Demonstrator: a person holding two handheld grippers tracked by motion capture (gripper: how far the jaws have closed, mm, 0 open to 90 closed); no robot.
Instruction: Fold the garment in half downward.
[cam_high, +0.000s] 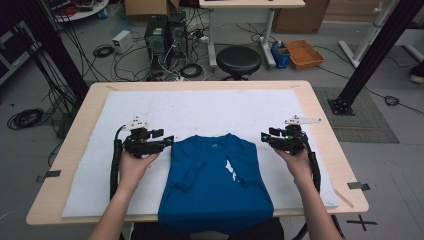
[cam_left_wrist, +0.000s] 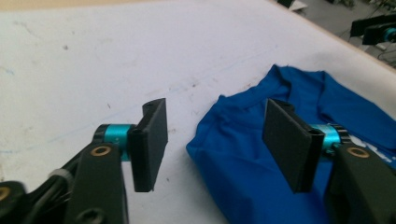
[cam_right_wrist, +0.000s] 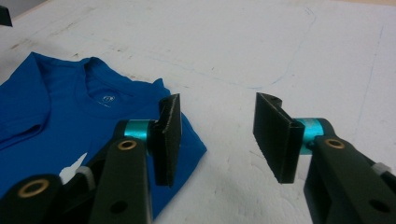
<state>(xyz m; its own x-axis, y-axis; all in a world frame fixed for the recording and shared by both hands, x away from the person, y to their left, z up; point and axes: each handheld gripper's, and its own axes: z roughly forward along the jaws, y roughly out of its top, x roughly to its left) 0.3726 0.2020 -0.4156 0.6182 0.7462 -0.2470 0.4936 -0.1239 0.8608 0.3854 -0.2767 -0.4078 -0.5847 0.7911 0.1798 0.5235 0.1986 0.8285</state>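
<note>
Folded blue shirt (cam_high: 215, 182) on white worktop (cam_high: 200, 107) | left claw (cam_high: 169, 140), right claw (cam_high: 263, 136) flank its shoulders | both agape, gripping nothing

shirt (cam_high: 215, 185) on mat (cam_high: 200, 107), near edge | left gripper (cam_high: 169, 140) left of it | right gripper (cam_high: 264, 137) right

Beyond the wooden table (cam_high: 320, 130), a black stool (cam_high: 238, 61), computer towers (cam_high: 165, 34) and cables litter the grey floor (cam_high: 385, 150).

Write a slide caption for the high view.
Person's left gripper and right gripper, both open, flank the shoulders of a folded blue T-shirt on a white mat.
</note>
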